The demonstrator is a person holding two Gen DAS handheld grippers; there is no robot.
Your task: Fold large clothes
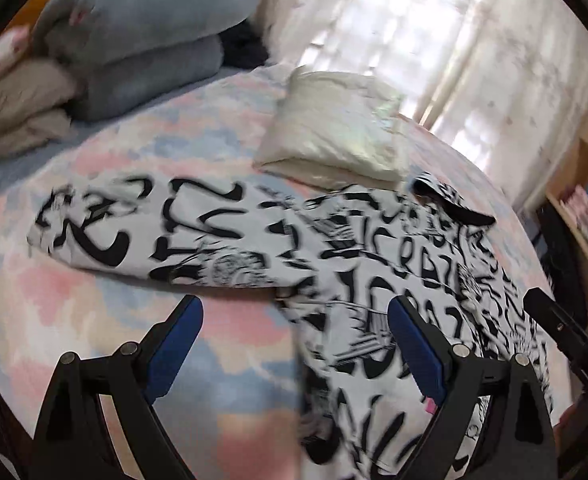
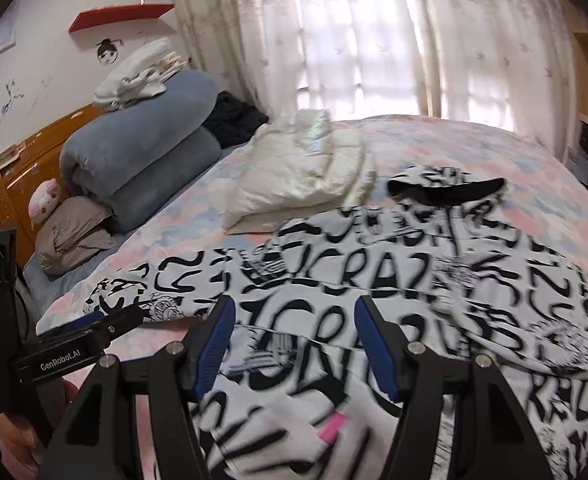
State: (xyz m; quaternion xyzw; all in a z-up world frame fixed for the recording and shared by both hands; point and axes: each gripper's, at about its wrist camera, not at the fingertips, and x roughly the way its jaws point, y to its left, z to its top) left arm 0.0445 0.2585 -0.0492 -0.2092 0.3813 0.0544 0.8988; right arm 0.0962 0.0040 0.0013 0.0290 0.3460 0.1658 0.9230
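Left gripper (image 1: 294, 320): bottom of the left wrist view, blue-padded jaws spread wide, nothing between them; one pad over bare sheet, the other over cloth.
Right gripper (image 2: 290, 322): bottom centre of the right wrist view, jaws apart and empty, hovering over the printed fabric.
Only in the right view: the left tool's black body at lower left with white lettering, a hand (image 2: 18, 436) around its handle; a pink tag (image 2: 331, 426) on the cloth.
Only in the left view: the garment's sleeve stretched out to mid-left of frame.
Hooded top (image 1: 373, 264): white with bold black lettering, spread flat on the bed, black-lined hood (image 2: 445, 190) lying away from the grippers, everything smeared by blur.
Bedsheet (image 1: 94, 300): pastel pink and blue.
Beyond: a folded cream jacket (image 2: 297, 168) just past the top, touching its edge.
Upper left: rolled blue blankets (image 2: 142, 148), a pink plush toy (image 2: 46, 200), an orange headboard (image 2: 14, 176).
Far: sheer curtains (image 2: 373, 40), brightly lit.
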